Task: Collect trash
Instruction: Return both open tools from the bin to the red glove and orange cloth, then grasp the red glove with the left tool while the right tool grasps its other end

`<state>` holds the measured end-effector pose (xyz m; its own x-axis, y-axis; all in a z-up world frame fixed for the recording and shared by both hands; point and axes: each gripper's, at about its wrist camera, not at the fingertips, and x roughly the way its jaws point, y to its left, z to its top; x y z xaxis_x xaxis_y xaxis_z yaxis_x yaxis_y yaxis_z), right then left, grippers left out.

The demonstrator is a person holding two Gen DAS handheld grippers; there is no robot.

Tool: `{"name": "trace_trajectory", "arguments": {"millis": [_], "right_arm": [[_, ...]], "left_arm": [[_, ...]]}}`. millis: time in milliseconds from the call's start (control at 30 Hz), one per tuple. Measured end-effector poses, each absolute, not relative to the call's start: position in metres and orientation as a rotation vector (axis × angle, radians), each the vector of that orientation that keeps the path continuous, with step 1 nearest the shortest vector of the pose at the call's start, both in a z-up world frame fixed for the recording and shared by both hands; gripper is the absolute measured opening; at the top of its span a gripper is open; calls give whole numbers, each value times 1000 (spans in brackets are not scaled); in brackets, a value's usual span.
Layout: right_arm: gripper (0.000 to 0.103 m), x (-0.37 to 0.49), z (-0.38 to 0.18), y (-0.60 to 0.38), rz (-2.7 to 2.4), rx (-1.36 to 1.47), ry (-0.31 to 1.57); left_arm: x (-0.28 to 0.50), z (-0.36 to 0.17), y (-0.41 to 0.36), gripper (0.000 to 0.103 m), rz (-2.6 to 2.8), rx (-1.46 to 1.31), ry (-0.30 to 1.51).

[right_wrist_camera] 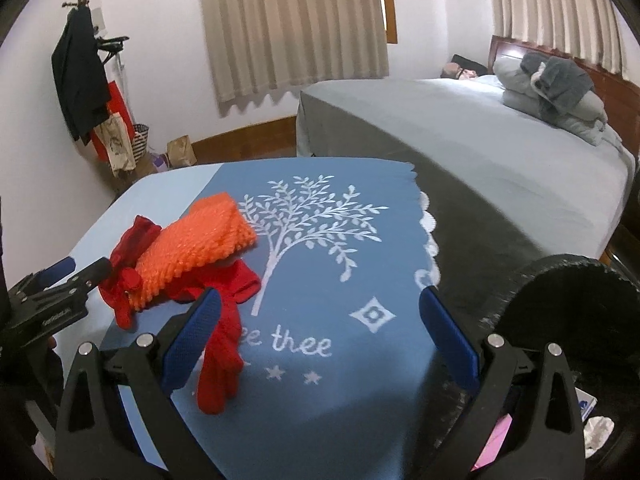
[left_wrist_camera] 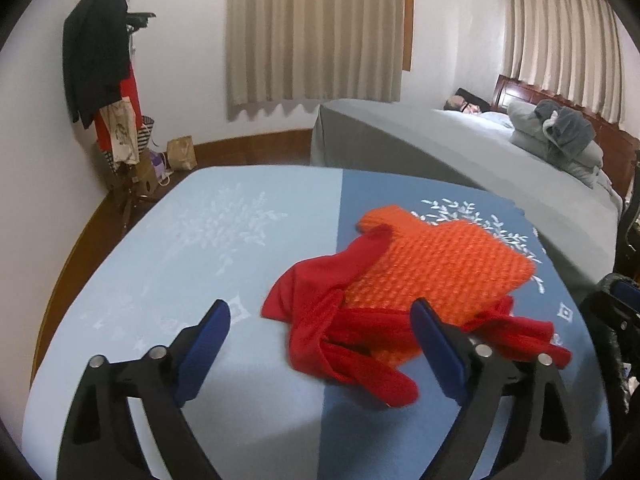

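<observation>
An orange bumpy mesh piece [left_wrist_camera: 436, 264] lies on a red mesh net [left_wrist_camera: 340, 328] on the blue tablecloth [left_wrist_camera: 180, 248]. My left gripper [left_wrist_camera: 320, 340] is open, its blue pads on either side of the red net's near end, just above the cloth. In the right wrist view the orange piece [right_wrist_camera: 200, 240] and red net [right_wrist_camera: 224, 340] lie at the left, and the left gripper [right_wrist_camera: 68, 276] shows beside them. My right gripper [right_wrist_camera: 320, 332] is open and empty over the tree print, its left pad next to the red net. A black trash bin [right_wrist_camera: 576, 292] stands at the right.
A grey bed [right_wrist_camera: 480, 152] with pillows stands behind the table at the right. A coat rack [left_wrist_camera: 100, 60] with clothes and bags stands at the far left wall. Paper and a pink item lie inside the bin [right_wrist_camera: 596, 428].
</observation>
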<state>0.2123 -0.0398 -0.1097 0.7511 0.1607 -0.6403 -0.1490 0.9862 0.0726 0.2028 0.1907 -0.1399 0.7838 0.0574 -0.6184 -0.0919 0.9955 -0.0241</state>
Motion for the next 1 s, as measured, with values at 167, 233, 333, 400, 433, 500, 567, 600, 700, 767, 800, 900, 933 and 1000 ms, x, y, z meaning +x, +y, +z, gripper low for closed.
{"name": "trace_trajectory", "arguments": {"millis": [167,233,333,400,433,500,567,600,700,767,800,900,933,1000], "right_arm": [[96,223,-116,-28,182,9,712],[96,226,-118,-24,193,8,717],[96,229,-119,-17,219,10,721],[96,232,-121,-9,243,0,725],[96,232,-121,-6,251,-3,727],[96,235,-124,3,274,-7,738],[96,238,-128,11,292,-13,752],[96,239,-130,15,303,-17,763],[96,242,-135,22,322,-17,784],[96,245,-137,25,327,-14,800],[93,246,-138,26,327,-14,805],[81,250,-142,30,337,-9,833],[80,251,-144,30,338,-10,841],[71,252,-147,33,352,-12,864]], "left_arm": [[220,-146,199,77,76,-65,688],[227,-151,203,67,64,-74,709],[235,-162,208,37,50,-95,762],[239,-166,212,26,47,-115,788],[238,-166,213,21,46,-119,788],[236,-165,214,16,43,-125,780],[234,-165,214,12,49,-123,776],[234,-165,215,10,54,-124,774],[230,-161,217,9,65,-135,757],[225,-159,219,9,72,-137,744],[224,-158,219,9,76,-138,742],[214,-154,224,9,89,-147,730],[212,-153,225,9,92,-151,727],[204,-151,227,9,100,-155,721]]}}
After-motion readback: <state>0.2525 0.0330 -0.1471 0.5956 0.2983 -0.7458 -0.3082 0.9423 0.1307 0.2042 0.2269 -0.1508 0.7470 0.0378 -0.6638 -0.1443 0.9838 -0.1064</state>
